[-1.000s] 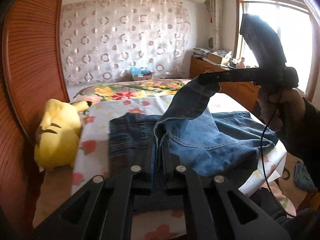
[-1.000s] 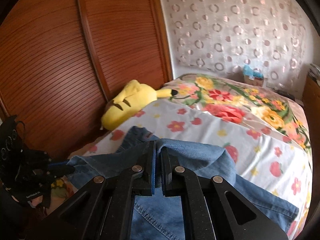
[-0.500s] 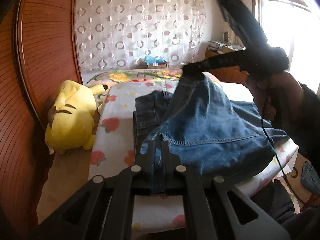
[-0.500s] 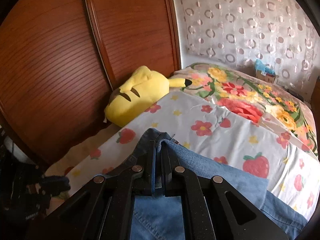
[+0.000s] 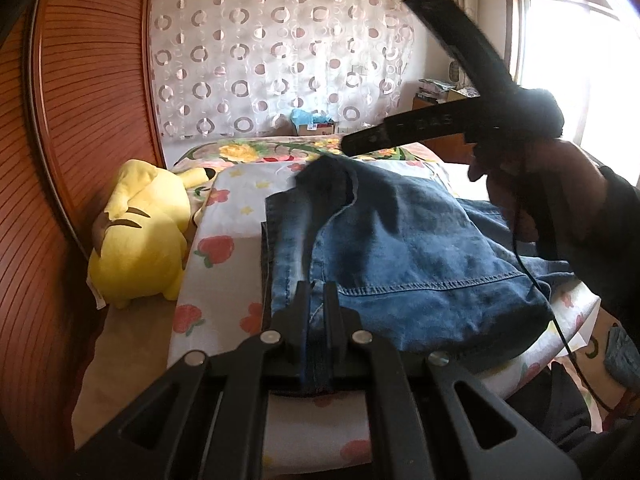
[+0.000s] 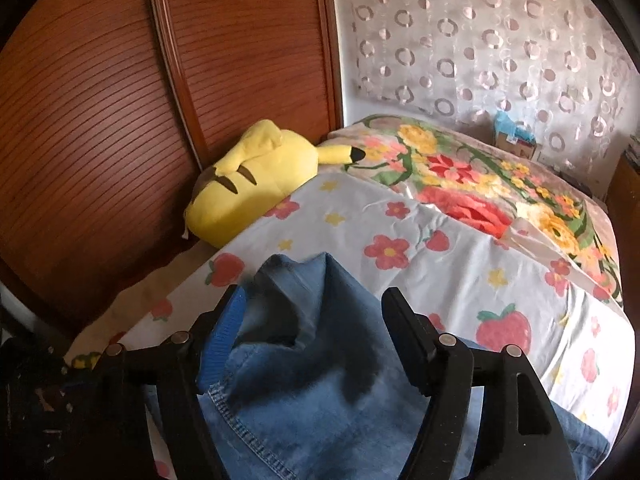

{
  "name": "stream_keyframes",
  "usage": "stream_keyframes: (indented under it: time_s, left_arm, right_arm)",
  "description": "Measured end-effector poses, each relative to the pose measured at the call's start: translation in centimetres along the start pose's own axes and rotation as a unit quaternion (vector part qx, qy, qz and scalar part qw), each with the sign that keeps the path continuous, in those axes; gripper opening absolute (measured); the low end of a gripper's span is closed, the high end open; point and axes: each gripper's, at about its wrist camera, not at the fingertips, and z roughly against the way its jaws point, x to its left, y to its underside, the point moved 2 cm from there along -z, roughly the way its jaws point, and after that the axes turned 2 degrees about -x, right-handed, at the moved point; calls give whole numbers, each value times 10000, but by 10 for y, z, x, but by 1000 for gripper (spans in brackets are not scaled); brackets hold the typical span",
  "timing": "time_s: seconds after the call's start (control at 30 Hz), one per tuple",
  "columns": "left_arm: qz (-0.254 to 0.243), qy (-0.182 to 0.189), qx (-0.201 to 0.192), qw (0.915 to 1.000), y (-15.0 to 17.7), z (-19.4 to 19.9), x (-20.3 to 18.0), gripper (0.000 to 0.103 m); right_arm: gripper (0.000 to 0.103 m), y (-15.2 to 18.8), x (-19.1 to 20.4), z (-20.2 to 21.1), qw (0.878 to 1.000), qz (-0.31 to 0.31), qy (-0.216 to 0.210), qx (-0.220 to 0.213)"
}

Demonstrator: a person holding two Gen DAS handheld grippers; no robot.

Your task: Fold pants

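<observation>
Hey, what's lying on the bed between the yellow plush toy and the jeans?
Only bare bedsheet, printed with strawberries and flowers. Both wrist views show that strip between the yellow plush and the jeans.

Two fisheye views along my hand-held grippers, both tilted down over the bed (image 5: pixel 224 236).

My left wrist view looks close along the left gripper (image 5: pixel 318 296) across the jeans (image 5: pixel 400 248) toward the curtain (image 5: pixel 272 60) and window (image 5: pixel 568 48), with my right hand (image 5: pixel 532 196) at its right side. My right wrist view looks close along the right gripper (image 6: pixel 312 300) toward the wooden wardrobe (image 6: pixel 100 92). Both share the jeans, the yellow plush toy (image 5: pixel 140 240), the floral bedding and the curtain.
</observation>
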Motion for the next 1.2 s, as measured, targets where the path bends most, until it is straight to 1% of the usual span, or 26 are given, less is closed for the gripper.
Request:
stream_keyframes:
  time_s: [0.07,0.17,0.23,0.3,0.37,0.47,0.5,0.67,0.73,0.8,0.9,1.0,1.1,1.17,1.2]
  left_arm:
    - [10,-11,2,10000,0,-2,0,4]
    - [-1,-68,33,10000,0,-7,1,8]
    - [9,-87,55,9999,1,-11,3,15]
    - [32,-133,103,9999,2,-18,3,30]
    - [32,-90,169,9998,3,-26,5,36]
    - [4,-42,257,9997,5,-38,3,39]
    - [-11,-20,292,9996,5,-43,2,41]
    - [-96,93,471,9988,5,-65,-7,45]
    - [-113,120,533,9984,5,-71,-9,48]
    - [-91,153,595,9981,5,-78,-11,55]
    - [-115,92,662,9977,6,-85,-14,56]
    - [-64,-44,551,9984,5,-83,-14,56]
    - [-31,13,465,9989,1,-80,-13,56]
    - [-63,64,500,9987,0,-81,-12,56]
    - [-85,79,524,9986,0,-82,-12,52]
  right_arm:
    - [72,3,-3,8,10000,-3,15,-25]
    - [72,14,-10,27,9999,12,4,-108]
    - [72,24,-14,37,9999,-1,12,-129]
    - [72,36,-21,50,9999,-38,40,-142]
    - [72,50,-28,61,9998,-100,62,-150]
    - [72,74,-40,77,9995,-243,156,-156]
    - [72,83,-45,83,9993,-287,194,-159]
    - [72,121,-60,105,9983,-456,350,-115]
    - [72,132,-63,110,9979,-487,409,-100]
    - [72,144,-65,115,9977,-520,435,-75]
    - [72,159,-65,116,9973,-490,539,-9]
    - [72,174,-67,113,9971,-514,562,60]
    - [72,186,-69,108,9966,-558,589,127]
    - [72,193,-72,105,9961,-651,570,144]
    - [72,195,-73,105,9959,-698,559,140]
